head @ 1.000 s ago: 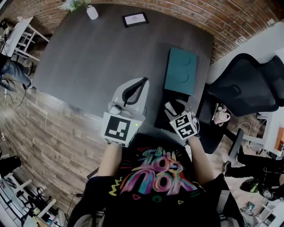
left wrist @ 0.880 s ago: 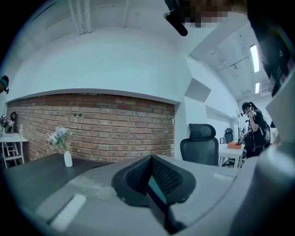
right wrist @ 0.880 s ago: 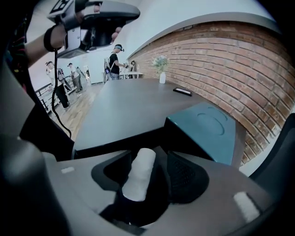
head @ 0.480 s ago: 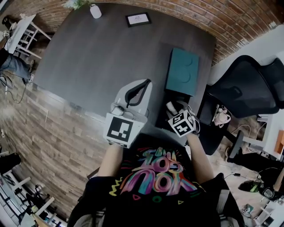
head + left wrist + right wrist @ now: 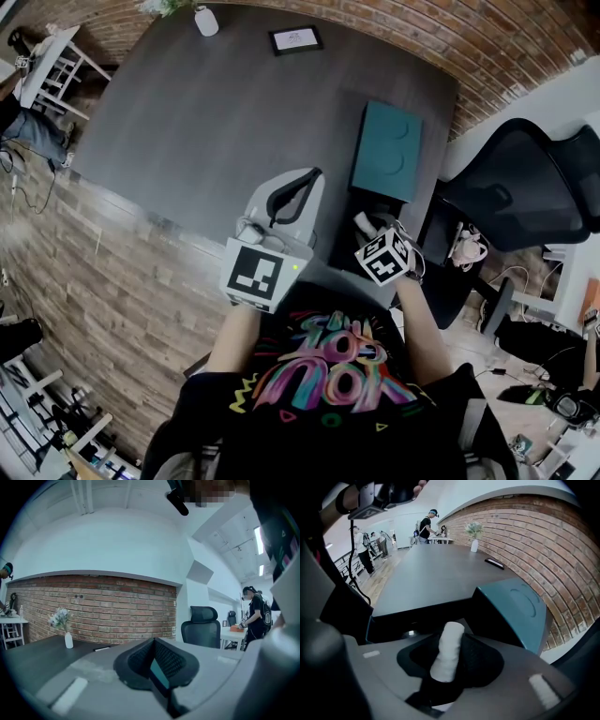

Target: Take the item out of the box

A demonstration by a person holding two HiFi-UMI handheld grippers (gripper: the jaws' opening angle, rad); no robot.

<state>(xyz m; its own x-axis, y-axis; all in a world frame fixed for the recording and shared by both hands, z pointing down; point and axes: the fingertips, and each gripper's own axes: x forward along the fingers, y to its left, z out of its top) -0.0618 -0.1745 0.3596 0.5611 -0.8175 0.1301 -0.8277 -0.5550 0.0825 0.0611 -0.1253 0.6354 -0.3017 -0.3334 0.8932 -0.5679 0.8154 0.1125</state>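
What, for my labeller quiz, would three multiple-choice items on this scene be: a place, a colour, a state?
1. Where is the vase? A at the far edge of the table; B on a shelf; C in a drawer.
2. The lid is: A red; B teal; C yellow.
3. The box is: A open; B closed; C upside down.

Key: A, the vase stands on the table's far side; B, the lid lying on the table is teal; A, the box shows its dark inside with the lid off.
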